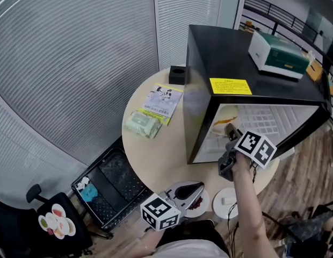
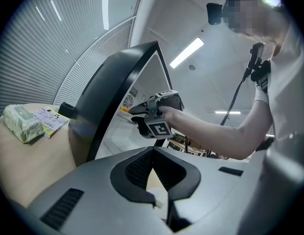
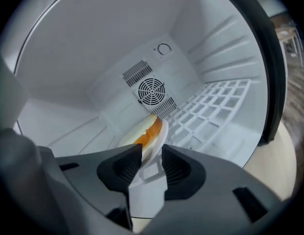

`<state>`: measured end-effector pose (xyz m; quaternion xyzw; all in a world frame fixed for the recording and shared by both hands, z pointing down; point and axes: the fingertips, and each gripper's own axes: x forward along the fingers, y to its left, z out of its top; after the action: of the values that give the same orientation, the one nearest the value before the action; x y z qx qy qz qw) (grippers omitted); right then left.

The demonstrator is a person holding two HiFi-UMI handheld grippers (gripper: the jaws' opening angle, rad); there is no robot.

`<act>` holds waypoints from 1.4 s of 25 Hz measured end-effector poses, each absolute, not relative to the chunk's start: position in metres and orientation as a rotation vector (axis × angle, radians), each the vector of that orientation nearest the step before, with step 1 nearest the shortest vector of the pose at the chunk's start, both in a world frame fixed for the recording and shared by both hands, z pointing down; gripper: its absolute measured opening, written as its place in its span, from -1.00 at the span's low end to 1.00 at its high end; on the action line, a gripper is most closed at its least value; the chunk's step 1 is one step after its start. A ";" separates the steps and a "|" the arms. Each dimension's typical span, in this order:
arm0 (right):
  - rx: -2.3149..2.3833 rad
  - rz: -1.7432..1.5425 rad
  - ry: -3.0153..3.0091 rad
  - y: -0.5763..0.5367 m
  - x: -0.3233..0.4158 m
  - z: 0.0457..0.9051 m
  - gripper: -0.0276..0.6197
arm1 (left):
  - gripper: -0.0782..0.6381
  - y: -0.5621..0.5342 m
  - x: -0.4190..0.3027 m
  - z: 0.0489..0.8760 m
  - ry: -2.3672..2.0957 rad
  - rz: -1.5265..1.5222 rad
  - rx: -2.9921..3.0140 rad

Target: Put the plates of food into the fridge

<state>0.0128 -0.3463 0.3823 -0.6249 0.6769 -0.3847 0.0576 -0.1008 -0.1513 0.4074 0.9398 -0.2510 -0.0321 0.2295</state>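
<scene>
A black mini fridge (image 1: 231, 63) stands on a round beige table (image 1: 156, 160), its door swung open to the right. My right gripper (image 1: 231, 131) (image 3: 152, 153) reaches into the white interior. A white plate with orange and pale food (image 3: 144, 133) lies tilted between its jaws, which stand slightly apart around the rim without pressing on it. My left gripper (image 1: 194, 190) (image 2: 153, 153) hovers near the table's front edge with its fingertips together, above a small plate of red food (image 1: 198, 204). A second white plate (image 1: 226, 202) sits just right of that one.
A wire shelf (image 3: 211, 106) and a fan grille (image 3: 151, 91) line the fridge's inside. On the table lie a pack of wipes (image 1: 143, 123), a leaflet (image 1: 164, 102) and a black box (image 1: 177, 74). A white-green device (image 1: 276, 52) rests on the fridge top. A black cart (image 1: 110, 187) stands beside the table.
</scene>
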 end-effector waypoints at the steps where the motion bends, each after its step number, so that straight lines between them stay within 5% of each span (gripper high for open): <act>1: -1.929 -1.126 2.102 -0.346 0.011 0.382 -0.56 | -0.77 -0.151 -0.101 0.407 -0.689 -0.089 2.588; 21: -2.198 -0.585 2.715 -0.343 -0.006 0.382 0.15 | -0.77 -0.141 -0.098 0.402 -0.689 -0.081 2.614; 35: -1.942 -0.596 2.549 -0.285 0.015 0.357 0.14 | -0.77 -0.144 -0.077 0.400 -0.771 -0.081 2.601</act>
<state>0.0148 -0.2854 0.3570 -0.5948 0.7807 -0.1825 -0.0588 -0.0775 -0.1445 0.3998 0.9365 -0.2777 -0.0293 0.2120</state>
